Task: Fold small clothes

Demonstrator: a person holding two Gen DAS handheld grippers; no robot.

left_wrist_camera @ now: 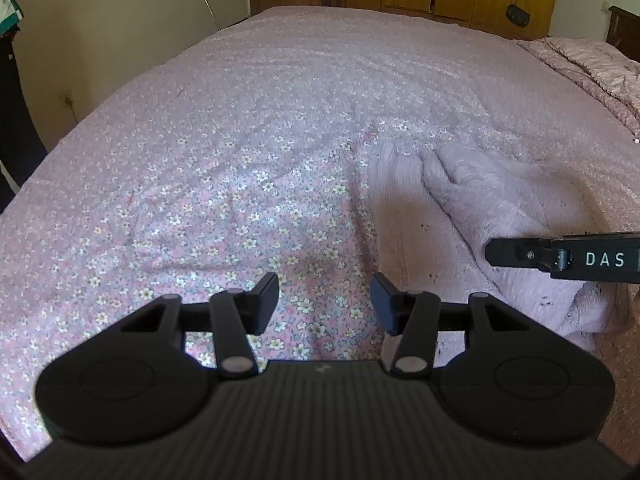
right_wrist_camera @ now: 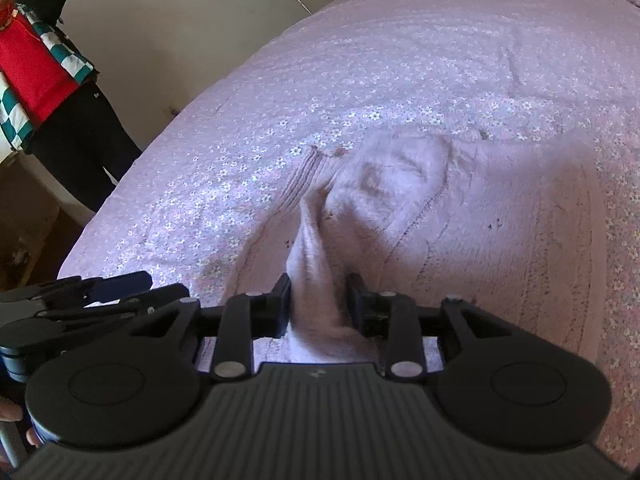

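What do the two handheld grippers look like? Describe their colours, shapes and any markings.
Both are matt black. The left gripper and right gripper each have two flat rectangular pads on jointed link arms with silver pivot pins, a ribbed body and round discs either side. White letters "DAS" mark the right gripper's side.

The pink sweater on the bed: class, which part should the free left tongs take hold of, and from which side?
Probably the ribbed hem at the pink sweater's left edge, approached from the bare bedspread side. That edge lies flat and exposed, nearest the empty left tongs. The right tongs have a bunched fold between them, so the other side is taken.
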